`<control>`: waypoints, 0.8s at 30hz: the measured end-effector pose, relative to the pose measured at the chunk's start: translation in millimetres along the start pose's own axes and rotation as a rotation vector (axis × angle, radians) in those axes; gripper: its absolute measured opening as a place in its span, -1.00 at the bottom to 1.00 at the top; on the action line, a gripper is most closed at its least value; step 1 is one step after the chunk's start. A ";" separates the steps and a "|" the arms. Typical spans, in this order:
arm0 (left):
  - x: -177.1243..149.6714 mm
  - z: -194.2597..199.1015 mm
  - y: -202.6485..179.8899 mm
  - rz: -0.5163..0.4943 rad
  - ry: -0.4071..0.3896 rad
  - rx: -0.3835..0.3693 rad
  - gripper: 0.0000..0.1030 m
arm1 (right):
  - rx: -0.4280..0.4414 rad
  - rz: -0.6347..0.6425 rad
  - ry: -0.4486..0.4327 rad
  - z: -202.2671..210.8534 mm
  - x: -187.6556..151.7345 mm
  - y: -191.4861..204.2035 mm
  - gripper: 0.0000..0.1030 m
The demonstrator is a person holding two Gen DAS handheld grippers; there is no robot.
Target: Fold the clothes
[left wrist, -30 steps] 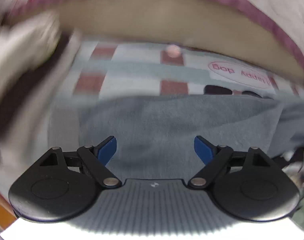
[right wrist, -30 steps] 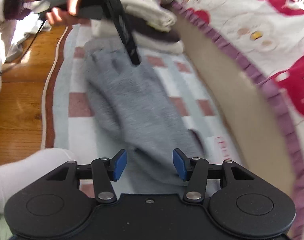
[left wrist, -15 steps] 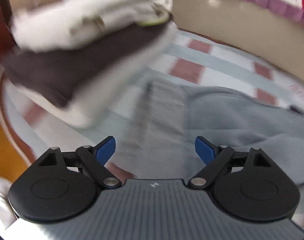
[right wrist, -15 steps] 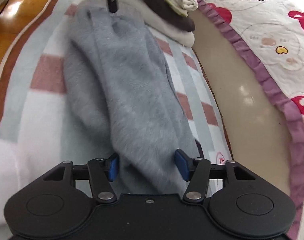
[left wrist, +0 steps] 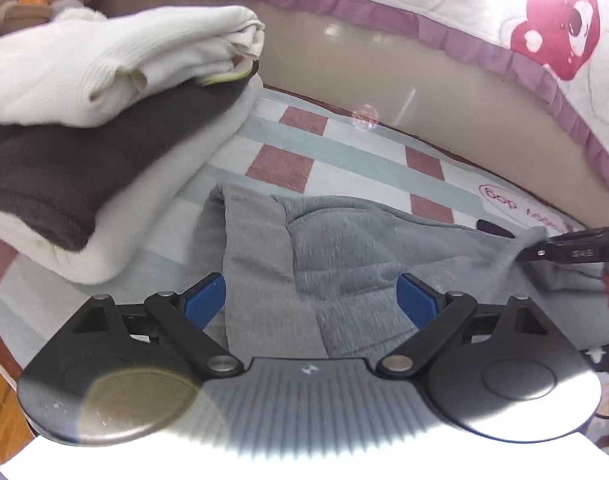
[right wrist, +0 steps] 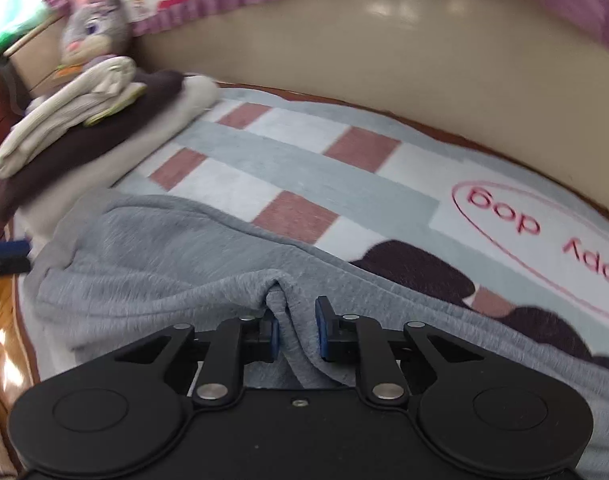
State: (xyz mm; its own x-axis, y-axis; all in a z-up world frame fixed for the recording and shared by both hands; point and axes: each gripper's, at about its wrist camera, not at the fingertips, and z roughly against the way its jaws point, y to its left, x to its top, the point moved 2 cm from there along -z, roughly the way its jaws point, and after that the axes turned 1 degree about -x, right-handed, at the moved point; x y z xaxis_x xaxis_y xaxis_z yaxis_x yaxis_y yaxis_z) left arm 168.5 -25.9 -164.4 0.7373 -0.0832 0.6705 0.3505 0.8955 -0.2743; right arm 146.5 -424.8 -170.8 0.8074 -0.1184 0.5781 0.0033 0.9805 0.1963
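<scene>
A grey fleece garment (left wrist: 344,256) lies stretched along the checked rug (left wrist: 288,168), its ribbed band towards the left wrist camera. My left gripper (left wrist: 311,294) is open just above the band and holds nothing. In the right wrist view the garment (right wrist: 164,264) bunches into a fold between the blue pads (right wrist: 323,332) of my right gripper (right wrist: 296,330), which is closed on it. The right gripper also shows at the right edge of the left wrist view (left wrist: 576,250), pinching the garment's far end.
A stack of folded clothes (left wrist: 76,128), white over dark brown over cream, sits on the rug to the left, with a plush rabbit (right wrist: 96,28) behind it. A beige bed side (left wrist: 424,80) under a purple-trimmed quilt borders the rug. Wooden floor (right wrist: 0,344) lies to the left.
My right gripper has closed on a fold of the grey garment and swung towards the bed side. My left gripper has steadied over the ribbed band, still open.
</scene>
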 end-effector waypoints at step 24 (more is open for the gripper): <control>47.7 -19.8 -16.9 0.034 -0.044 -0.015 -0.48 | 0.229 -0.097 -0.112 43.4 -6.2 -24.2 -0.69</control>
State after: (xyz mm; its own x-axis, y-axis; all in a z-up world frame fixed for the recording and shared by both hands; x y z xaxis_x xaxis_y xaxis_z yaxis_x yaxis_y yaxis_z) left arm 209.2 -53.7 -141.5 0.7226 -0.0335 0.6905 0.3351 0.8906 -0.3075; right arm 115.8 -454.5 -144.8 0.7394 -0.2392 0.6293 -0.0664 0.9043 0.4216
